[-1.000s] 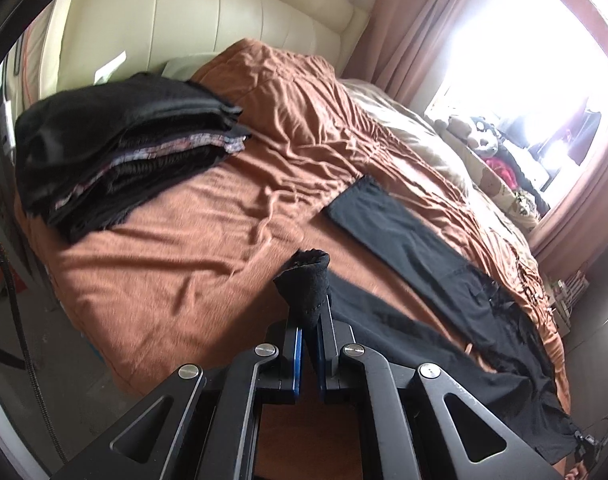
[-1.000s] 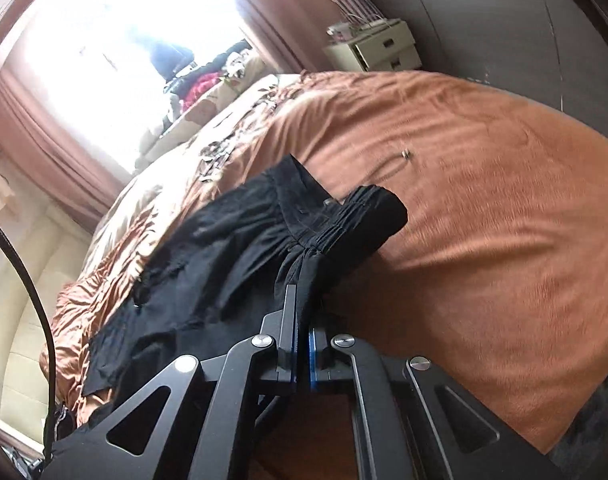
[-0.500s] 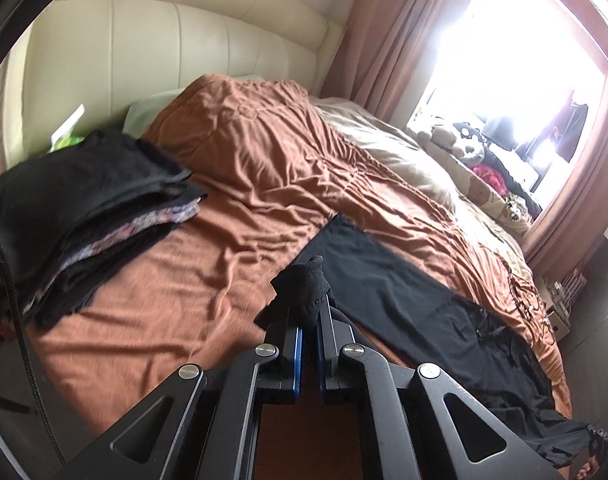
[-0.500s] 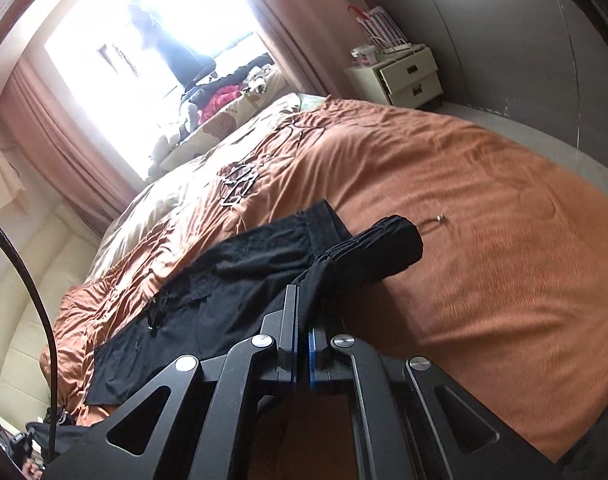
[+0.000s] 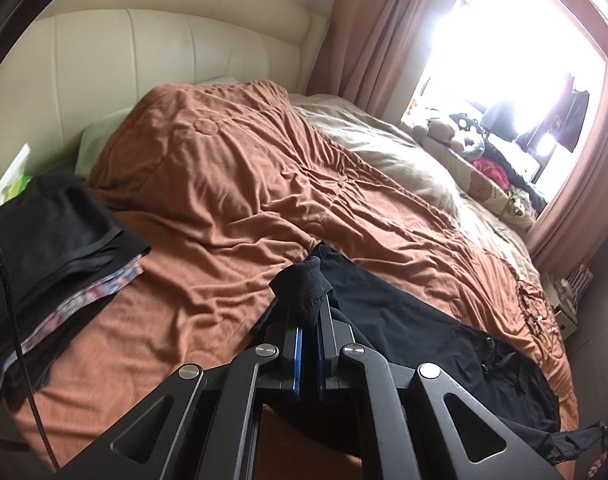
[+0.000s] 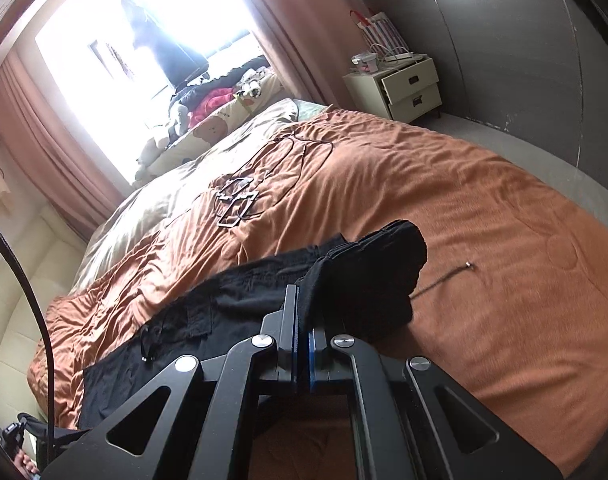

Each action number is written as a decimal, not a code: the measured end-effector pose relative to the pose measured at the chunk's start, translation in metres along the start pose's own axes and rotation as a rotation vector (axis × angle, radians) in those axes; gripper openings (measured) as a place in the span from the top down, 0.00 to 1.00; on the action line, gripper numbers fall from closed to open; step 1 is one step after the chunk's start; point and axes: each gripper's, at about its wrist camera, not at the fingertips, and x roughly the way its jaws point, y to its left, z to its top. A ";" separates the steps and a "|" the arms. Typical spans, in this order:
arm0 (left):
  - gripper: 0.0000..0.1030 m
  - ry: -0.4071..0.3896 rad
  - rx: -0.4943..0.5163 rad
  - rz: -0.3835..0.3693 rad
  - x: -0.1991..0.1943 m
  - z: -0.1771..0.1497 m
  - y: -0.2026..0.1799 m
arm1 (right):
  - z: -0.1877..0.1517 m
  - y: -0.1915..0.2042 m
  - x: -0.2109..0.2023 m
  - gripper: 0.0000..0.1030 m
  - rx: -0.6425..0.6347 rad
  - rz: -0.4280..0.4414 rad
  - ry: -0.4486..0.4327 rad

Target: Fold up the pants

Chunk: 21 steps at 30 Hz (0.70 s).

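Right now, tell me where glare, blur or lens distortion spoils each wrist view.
Left wrist view: the window is blown out white, washing the curtain edge; fisheye bends the headboard; the folded clothes pile looks soft. Right wrist view: the window glares the same, and the black pants lose detail in shadow.

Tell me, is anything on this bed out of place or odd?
Yes. Loose cables lie tangled on the orange blanket near the black pants, and a thin metal-tipped cord lies apart.
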 end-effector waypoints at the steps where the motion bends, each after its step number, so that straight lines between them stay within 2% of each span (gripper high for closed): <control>1: 0.95 0.005 0.003 0.001 0.006 0.003 -0.002 | 0.002 0.002 0.005 1.00 0.000 -0.004 0.003; 10: 0.95 0.070 0.026 0.044 0.084 0.026 -0.015 | 0.030 0.027 0.068 1.00 -0.010 -0.059 0.059; 21: 0.95 0.168 0.078 0.116 0.194 0.038 -0.040 | 0.053 0.054 0.176 1.00 -0.032 -0.176 0.153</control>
